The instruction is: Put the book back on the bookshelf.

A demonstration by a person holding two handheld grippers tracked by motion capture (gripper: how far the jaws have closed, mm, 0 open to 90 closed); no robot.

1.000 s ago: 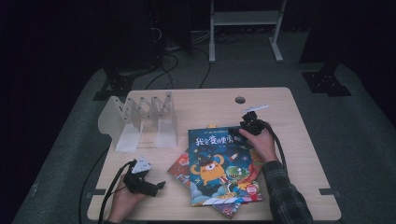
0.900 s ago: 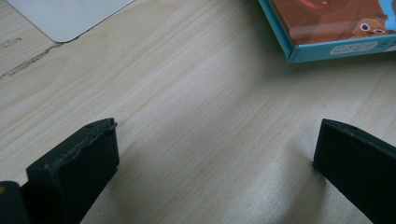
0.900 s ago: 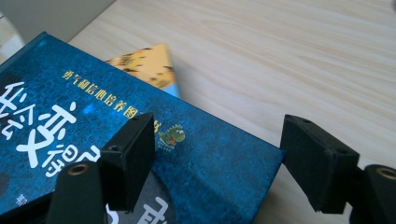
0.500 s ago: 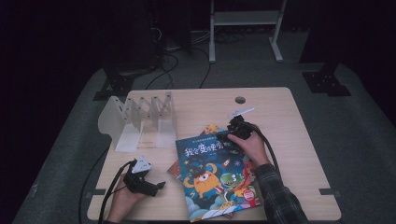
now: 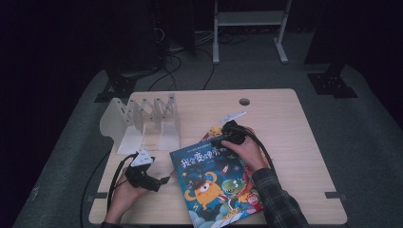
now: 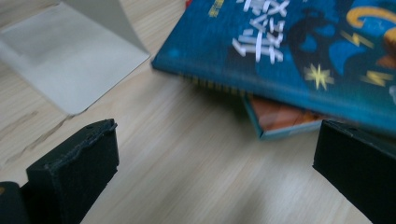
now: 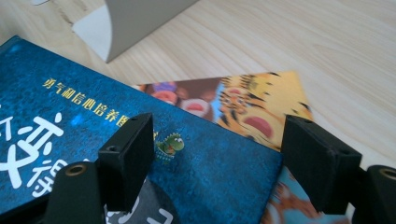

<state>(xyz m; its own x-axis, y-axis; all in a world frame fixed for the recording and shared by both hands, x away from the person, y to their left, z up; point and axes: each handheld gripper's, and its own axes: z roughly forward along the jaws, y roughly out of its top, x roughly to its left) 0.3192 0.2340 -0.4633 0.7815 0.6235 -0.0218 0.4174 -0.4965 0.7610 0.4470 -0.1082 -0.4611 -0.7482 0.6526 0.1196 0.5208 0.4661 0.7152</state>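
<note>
The blue picture book (image 5: 216, 183) lies on top of a small stack near the table's (image 5: 285, 123) near edge, right of the white book rack (image 5: 142, 124). The right gripper (image 5: 223, 137) rests on its far corner, jaws wide, gripping nothing – it should press flat while sliding the book toward the rack. The left gripper (image 5: 164, 180), jaws wide and empty, waits at the near left. The cover bears white Chinese characters – too blurred to read

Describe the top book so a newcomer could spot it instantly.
On the wooden table, right of the white accordion book rack, lies a small stack of picture books. The top book is the largest, dark blue with white Chinese title lettering and an orange cartoon monster; the books beneath it, one of them a tiger-print cover, peek out at its edges.
</note>
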